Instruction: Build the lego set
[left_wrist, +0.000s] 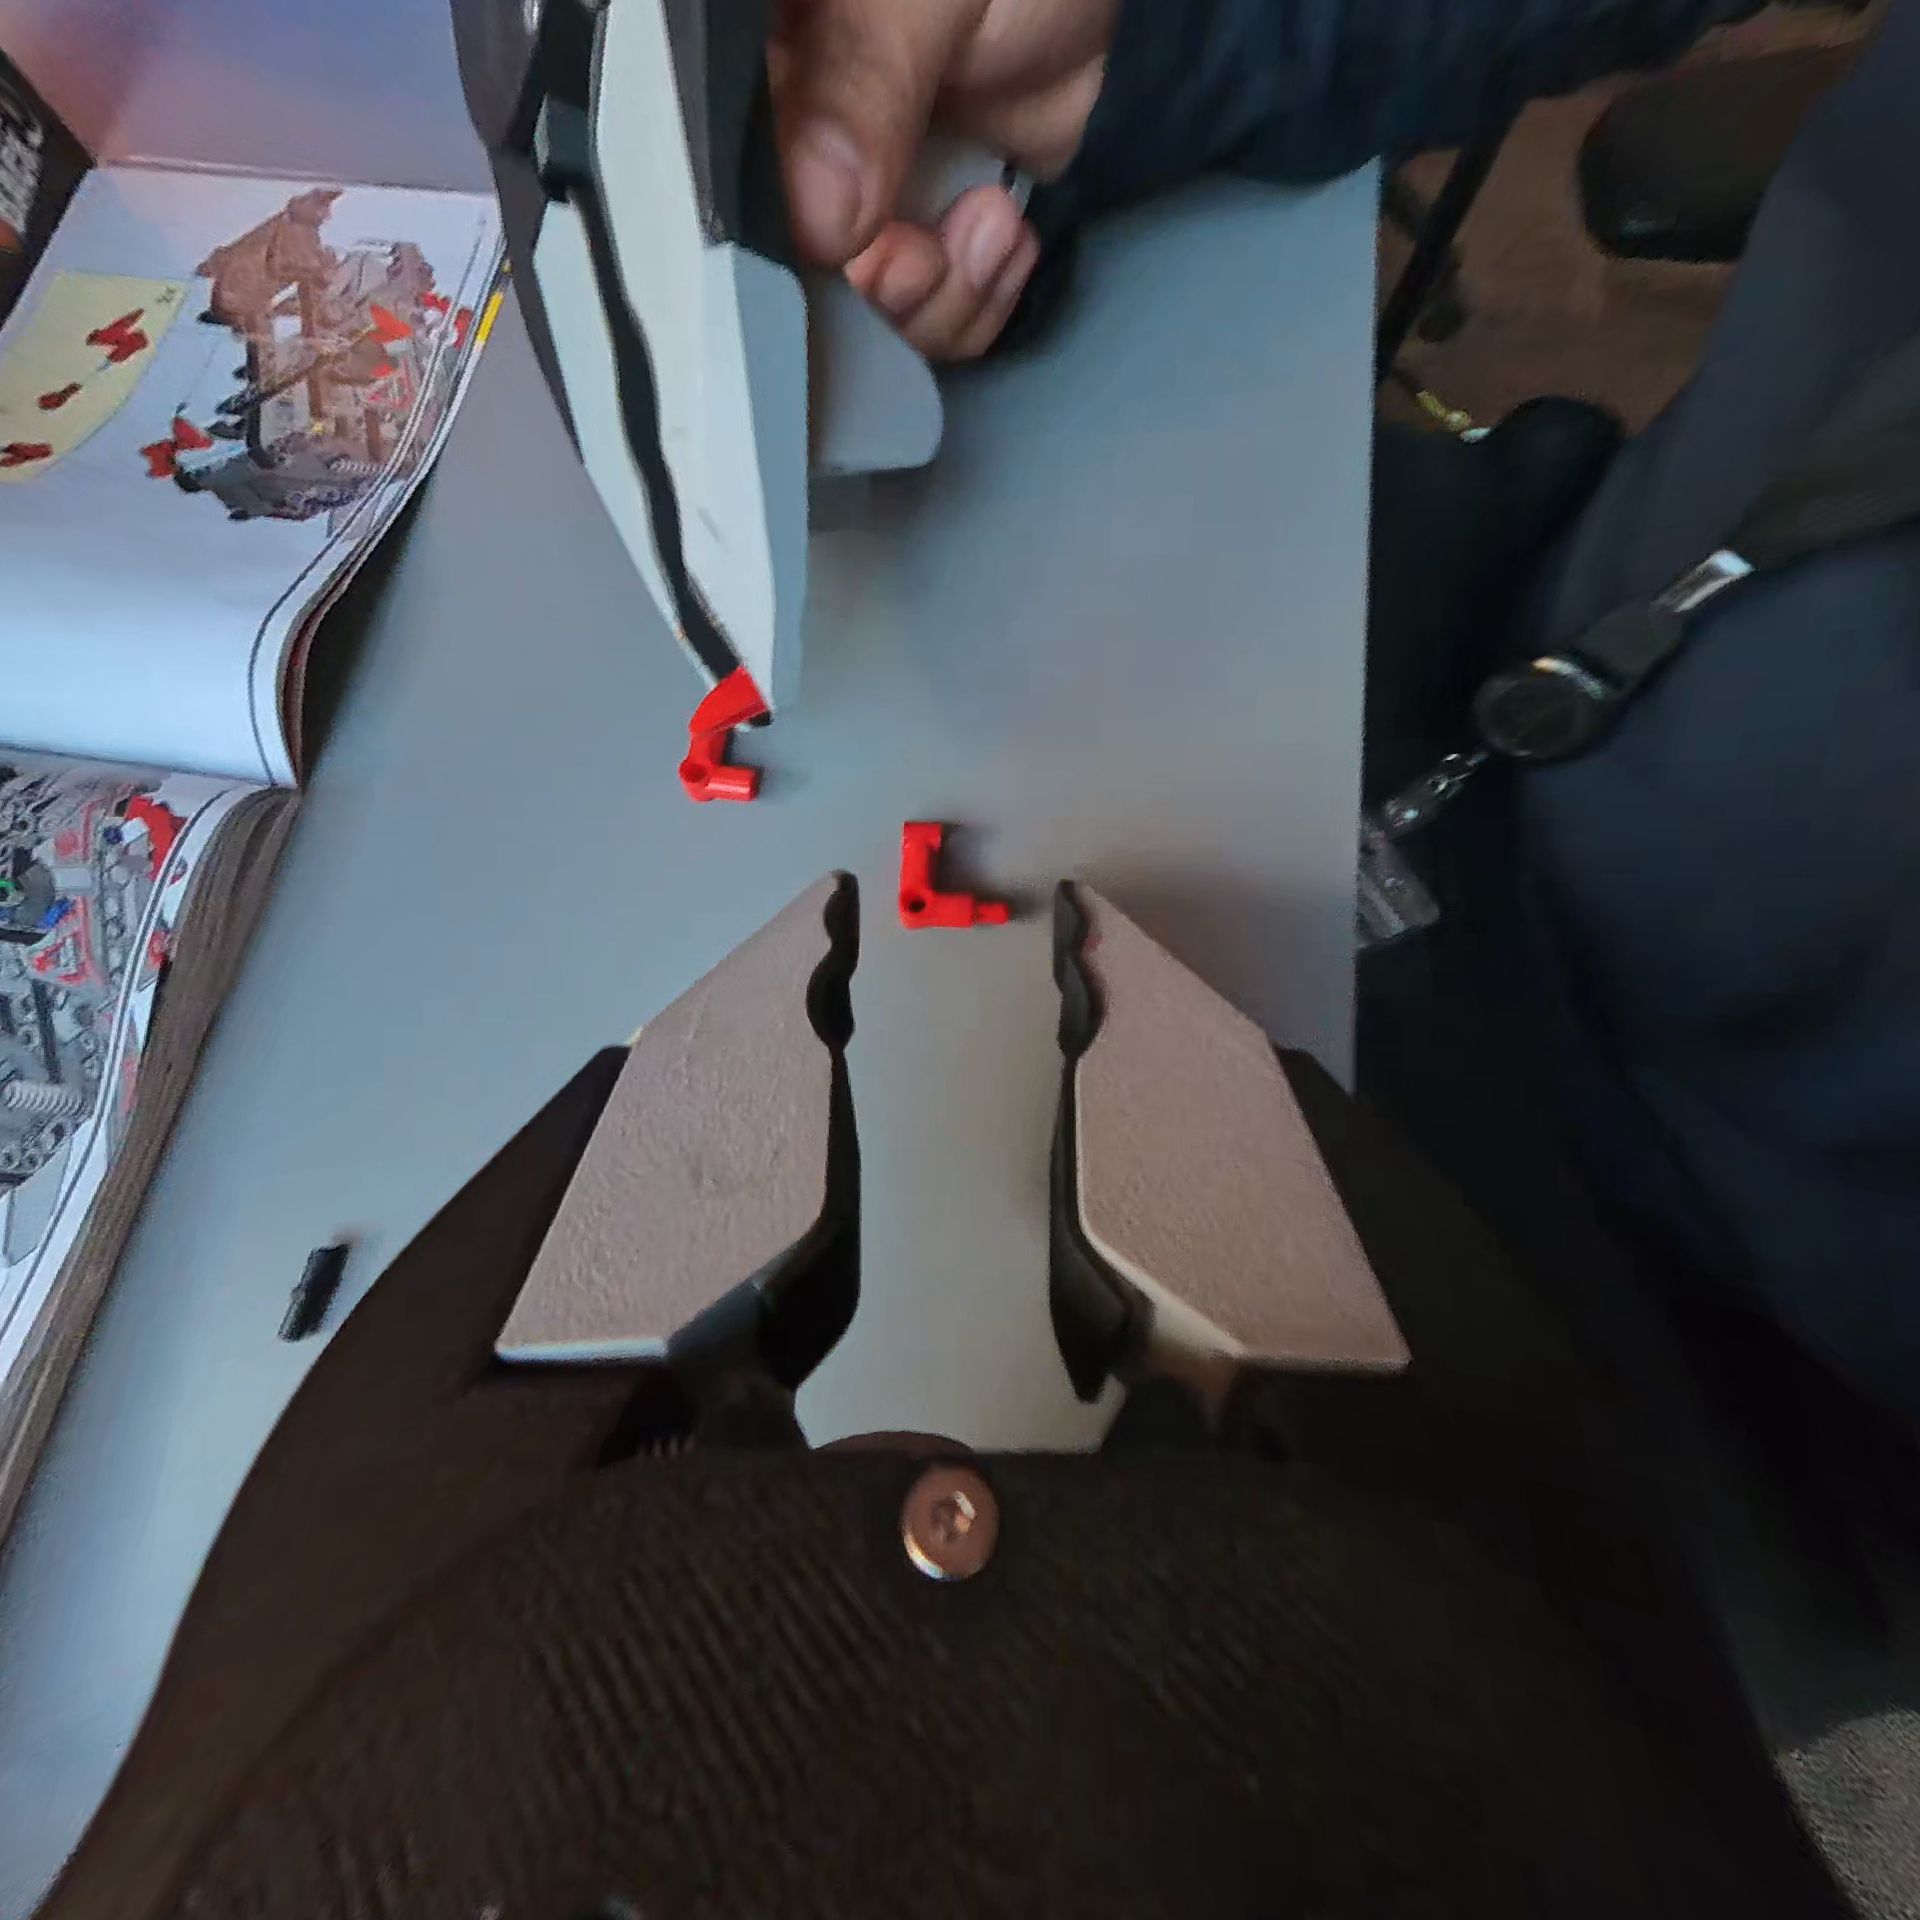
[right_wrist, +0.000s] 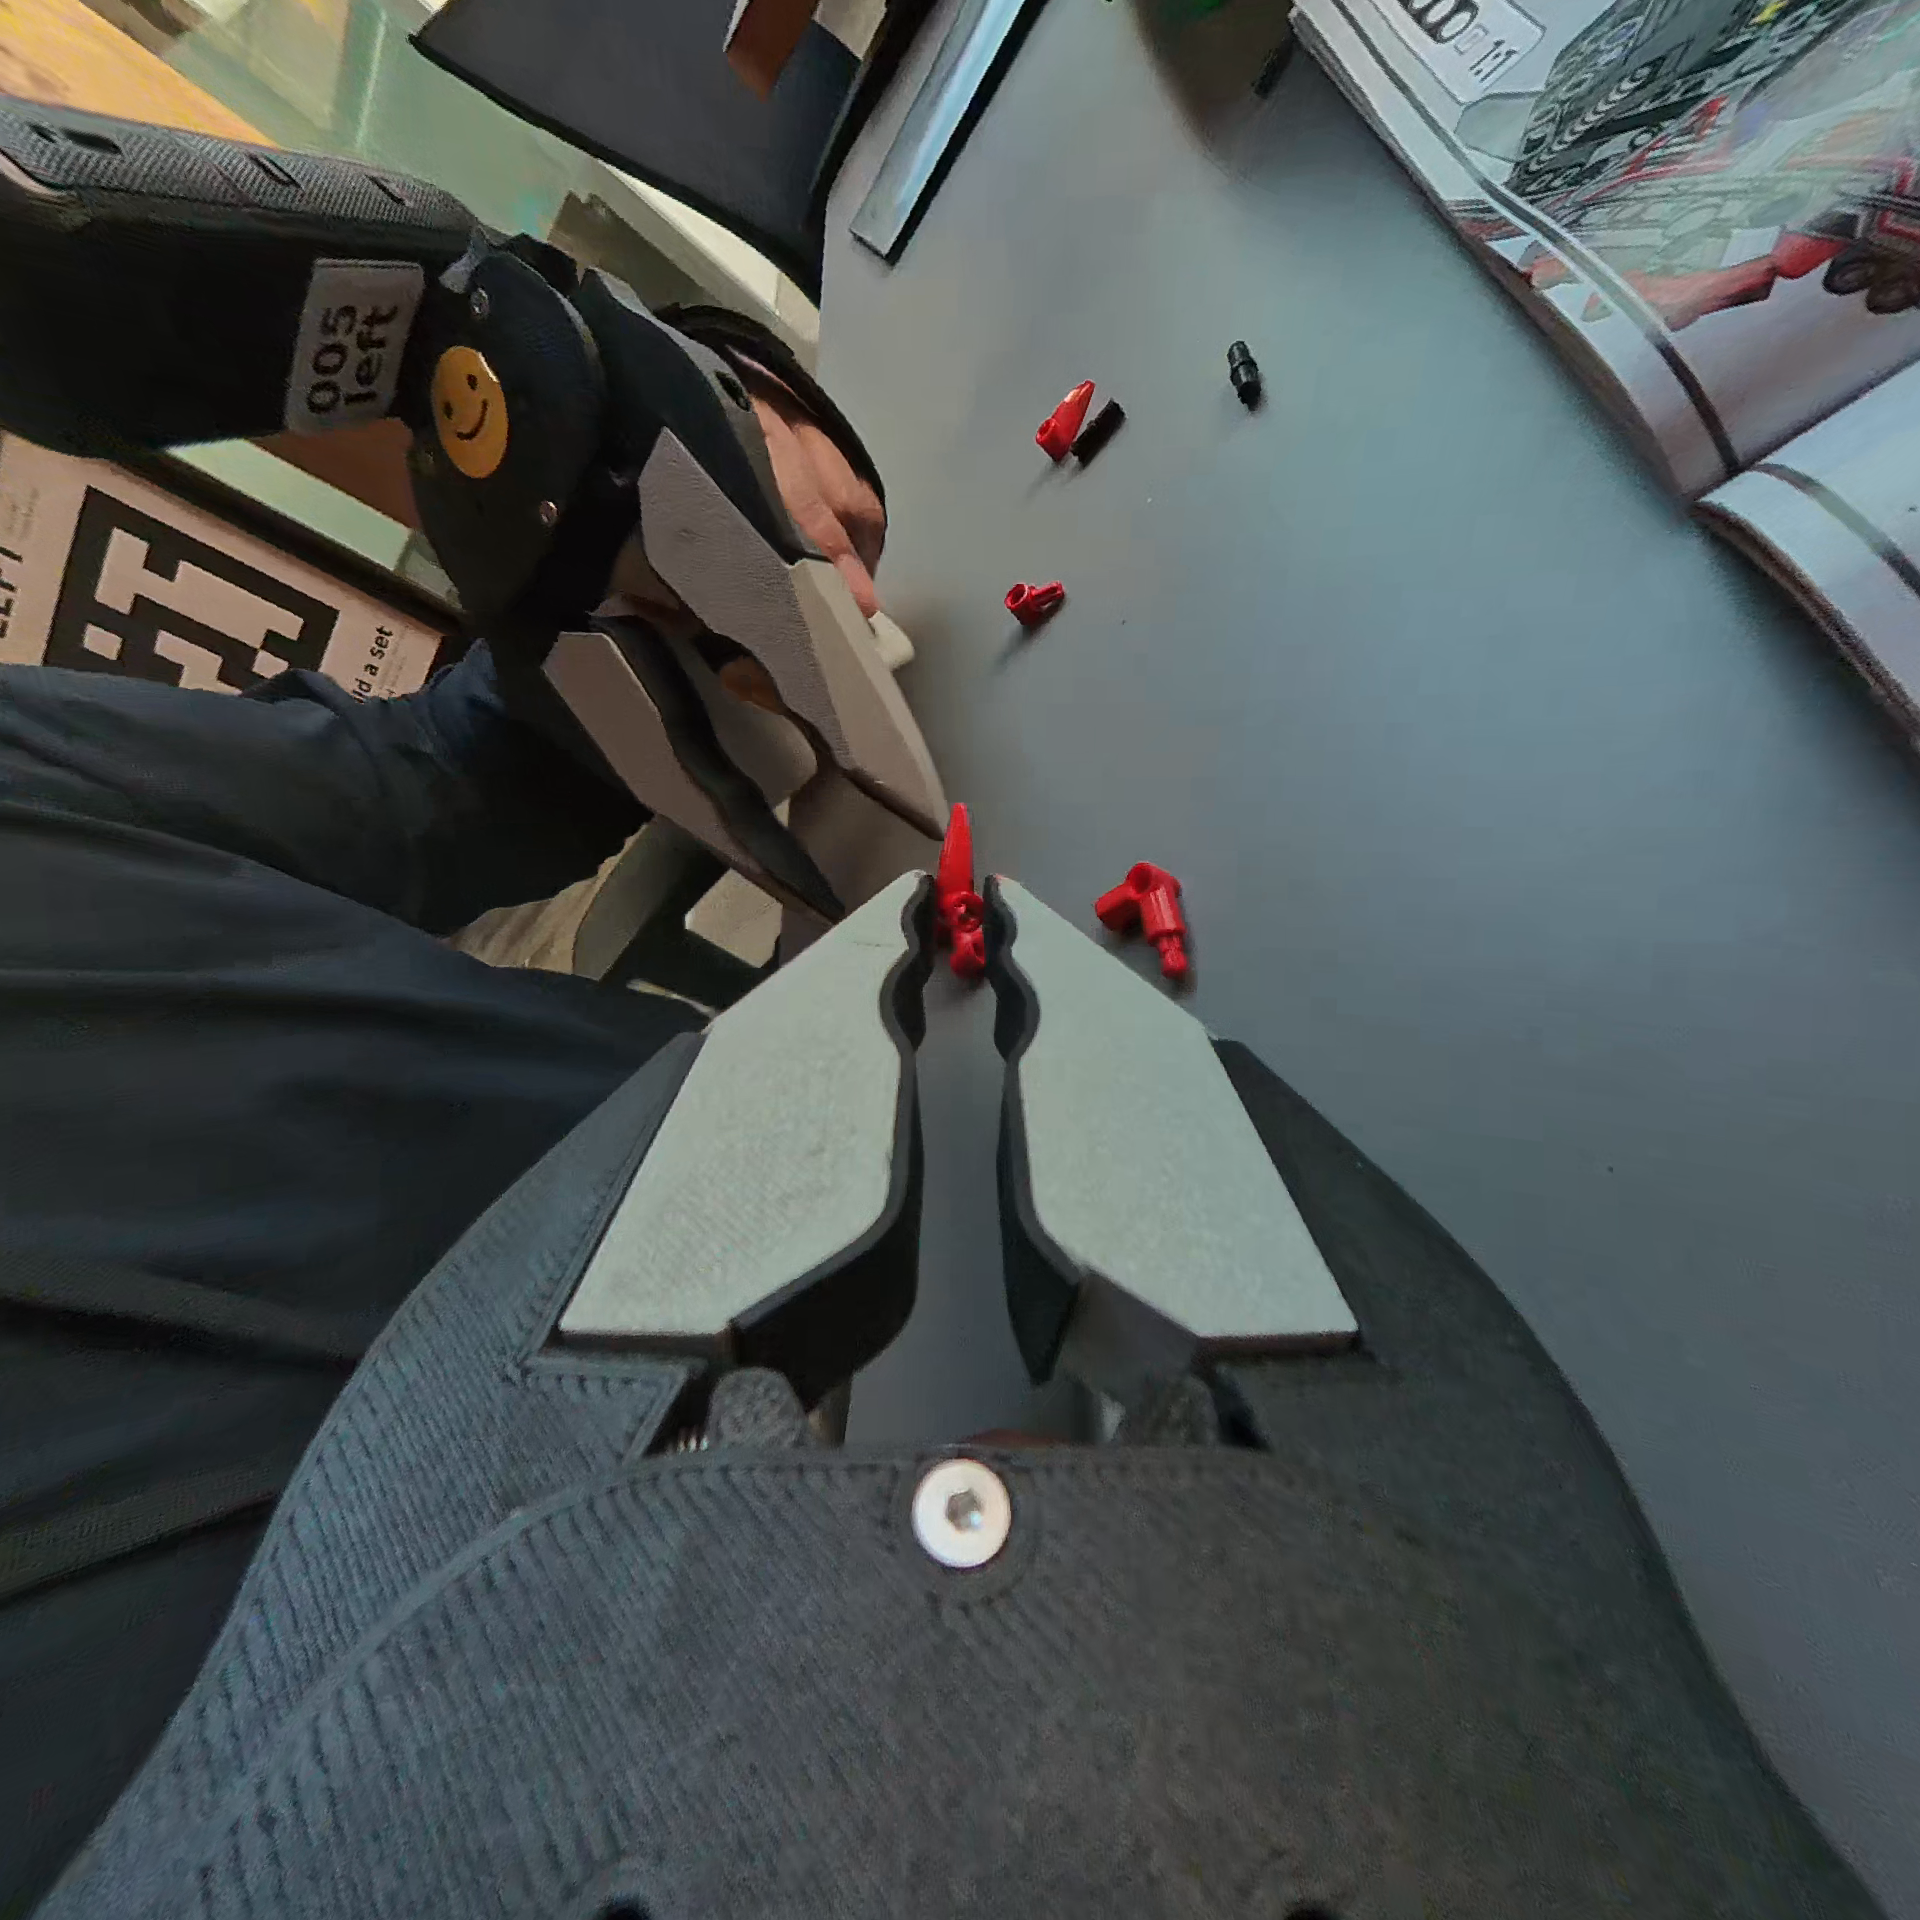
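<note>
Right gripper (right_wrist: 958, 883) clamps a red piece (right_wrist: 958, 899); left gripper (left_wrist: 956, 894) gapes over the table (left_wrist: 1143, 623).

Two grippers, each with two grey fingers: left gripper (right_wrist: 894, 862), right gripper (right_wrist: 961, 883).

On the grey worktop (right_wrist: 1455, 935), red pieces:
- one assembly of a curved red piece on an angled connector (right_wrist: 958, 894), between the right gripper's fingers;
- one L-shaped red connector (right_wrist: 1143, 909) lying just right of it;
- one small red connector (right_wrist: 1034, 601) farther off;
- one red curved piece (right_wrist: 1065, 421) at the far end, touching one black piece (right_wrist: 1099, 429).

Black pins lying alone: one (right_wrist: 1243, 372), far right.

One open instruction booklet (right_wrist: 1662, 260) at the far right edge.
</note>
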